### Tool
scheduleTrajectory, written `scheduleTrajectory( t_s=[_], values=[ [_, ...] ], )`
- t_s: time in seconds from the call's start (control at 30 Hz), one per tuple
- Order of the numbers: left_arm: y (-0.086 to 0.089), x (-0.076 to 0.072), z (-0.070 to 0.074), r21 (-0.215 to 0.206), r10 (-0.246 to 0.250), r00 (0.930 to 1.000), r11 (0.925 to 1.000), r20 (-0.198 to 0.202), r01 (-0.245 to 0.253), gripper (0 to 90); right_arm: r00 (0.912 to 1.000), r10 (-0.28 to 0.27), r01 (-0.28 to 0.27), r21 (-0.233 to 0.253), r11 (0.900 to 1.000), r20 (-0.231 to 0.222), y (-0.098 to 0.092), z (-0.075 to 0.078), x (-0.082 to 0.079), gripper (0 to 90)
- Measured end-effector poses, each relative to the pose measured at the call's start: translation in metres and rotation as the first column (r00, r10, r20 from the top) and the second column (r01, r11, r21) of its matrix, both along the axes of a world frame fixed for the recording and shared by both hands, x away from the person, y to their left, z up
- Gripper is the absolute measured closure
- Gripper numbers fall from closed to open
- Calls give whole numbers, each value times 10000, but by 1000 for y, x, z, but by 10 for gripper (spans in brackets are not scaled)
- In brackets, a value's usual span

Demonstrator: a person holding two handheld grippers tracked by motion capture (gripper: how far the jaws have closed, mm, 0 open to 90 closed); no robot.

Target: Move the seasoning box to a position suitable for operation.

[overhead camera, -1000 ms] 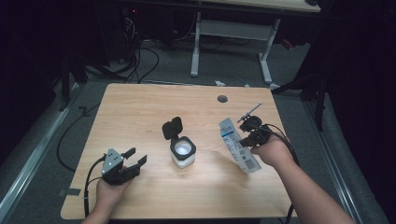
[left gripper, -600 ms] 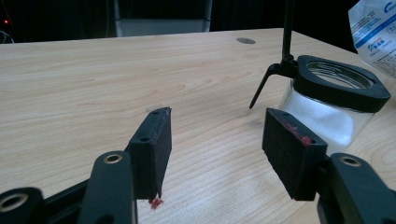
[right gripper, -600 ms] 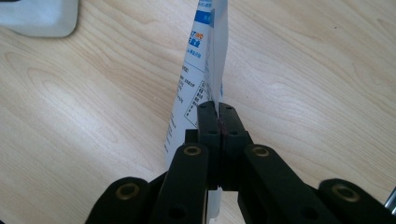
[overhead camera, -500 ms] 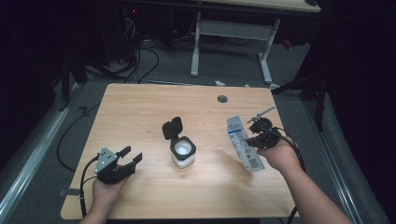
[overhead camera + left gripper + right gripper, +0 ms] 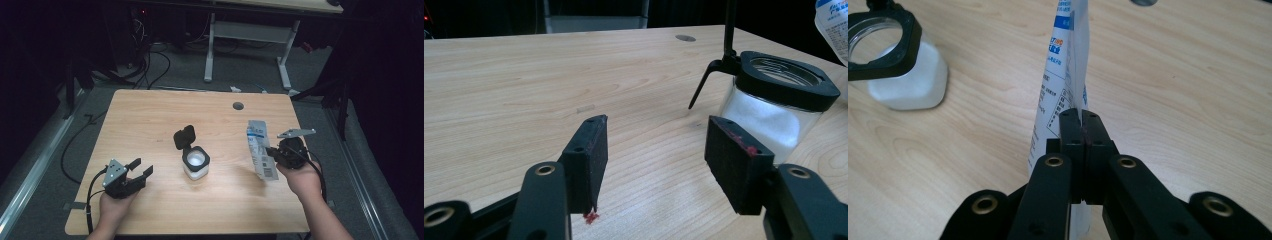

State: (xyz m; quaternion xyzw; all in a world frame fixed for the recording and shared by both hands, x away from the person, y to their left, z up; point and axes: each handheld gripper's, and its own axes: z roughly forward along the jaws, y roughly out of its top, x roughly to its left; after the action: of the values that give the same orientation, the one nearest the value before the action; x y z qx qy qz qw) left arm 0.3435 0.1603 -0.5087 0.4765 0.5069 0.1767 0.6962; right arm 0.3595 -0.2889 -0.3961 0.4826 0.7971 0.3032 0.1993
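Observation:
A clear square jar (image 5: pixel 195 163) holding white powder stands mid-table, its black flip lid (image 5: pixel 184 137) hinged open behind it. In the left gripper view the jar (image 5: pixel 774 107) sits just past the right jaw. My left gripper (image 5: pixel 140 171) rests open near the table's front left, nothing between its pads (image 5: pixel 585 160). My right gripper (image 5: pixel 270 153) is shut on a white and blue printed pouch (image 5: pixel 260 148), held upright above the table to the right of the jar. Seen in the right gripper view, the pouch (image 5: pixel 1062 75) is pinched edge-on between the jaws, with the jar (image 5: pixel 900 62) at the upper left.
The wooden table (image 5: pixel 150 115) has a round cable hole (image 5: pixel 238 106) near its far edge. Cables (image 5: pixel 85 145) trail on the floor at the left. Another desk's white legs (image 5: pixel 282 55) stand beyond the table.
My right gripper has carried the pouch to the right, away from the jar, and turned it more upright. The left gripper has shifted slightly left and nearer the front edge.

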Motion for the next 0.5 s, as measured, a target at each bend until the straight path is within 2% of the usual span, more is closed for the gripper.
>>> scheduleTrajectory(
  t_s=[0.1, 0.2, 0.27, 0.4, 0.5],
  values=[
    [1, 0, 0, -37, 28, 10000, 10000, -21, -28, 432, 9994, -162, 151, 348, 9993, 303, -3, -6, -4, 900],
    [2, 1, -1, -34, 63, 10000, 10000, -42, -63, 433, 9971, -310, 283, 406, 9988, 693, -3, -12, -8, 900],
    [2, 1, -1, -59, 88, 9999, 9999, -75, -88, 433, 9947, -383, 317, 695, 9971, 952, -4, -17, -11, 900],
    [1, 0, -4, 75, 90, 9999, 9999, -54, -90, 433, 9919, -467, 353, 967, 9947, 1183, -4, -26, -14, 900],
    [1, 1, -5, 190, 97, 9999, 9998, -53, -96, 434, 9885, -666, 467, 1445, 9884, 1361, -7, -31, -17, 900]
  ],
)
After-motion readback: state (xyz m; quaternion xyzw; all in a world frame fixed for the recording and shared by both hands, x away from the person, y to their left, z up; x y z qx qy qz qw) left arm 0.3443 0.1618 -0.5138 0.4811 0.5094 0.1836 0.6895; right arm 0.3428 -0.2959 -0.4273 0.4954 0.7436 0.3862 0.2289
